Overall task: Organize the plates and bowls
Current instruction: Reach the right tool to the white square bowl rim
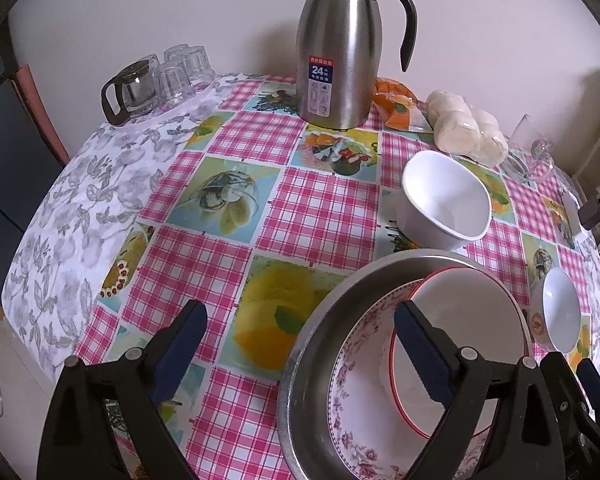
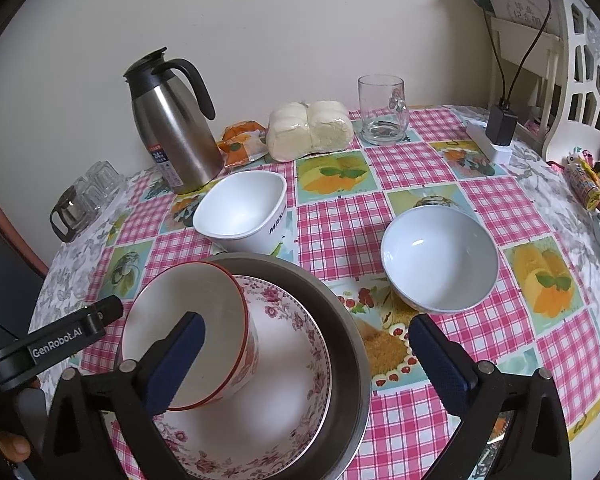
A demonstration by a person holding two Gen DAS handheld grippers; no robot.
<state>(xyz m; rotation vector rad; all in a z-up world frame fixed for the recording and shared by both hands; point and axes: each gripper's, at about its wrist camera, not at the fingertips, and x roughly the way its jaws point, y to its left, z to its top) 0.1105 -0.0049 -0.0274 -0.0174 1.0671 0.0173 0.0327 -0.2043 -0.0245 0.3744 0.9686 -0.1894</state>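
A metal plate (image 2: 346, 320) near the table's front holds a floral plate (image 2: 284, 412), and a red-rimmed bowl (image 2: 204, 320) lies tilted on its side in it. The stack also shows in the left wrist view: metal plate (image 1: 312, 344), floral plate (image 1: 352, 364), red-rimmed bowl (image 1: 460, 308). A squarish white bowl (image 2: 240, 210) (image 1: 444, 196) stands behind the stack. A round white bowl (image 2: 440, 258) (image 1: 560, 308) stands to its right. My left gripper (image 1: 300, 348) is open over the stack's left rim. My right gripper (image 2: 306, 354) is open above the stack, empty.
A steel thermos jug (image 1: 340, 56) (image 2: 172, 120) stands at the back. Wrapped buns (image 2: 308, 128), an orange packet (image 2: 240, 142) and a glass mug (image 2: 382, 110) sit by the wall. Upturned glasses and a small glass pot (image 1: 128, 88) stand at the far left. A charger (image 2: 500, 124) lies right.
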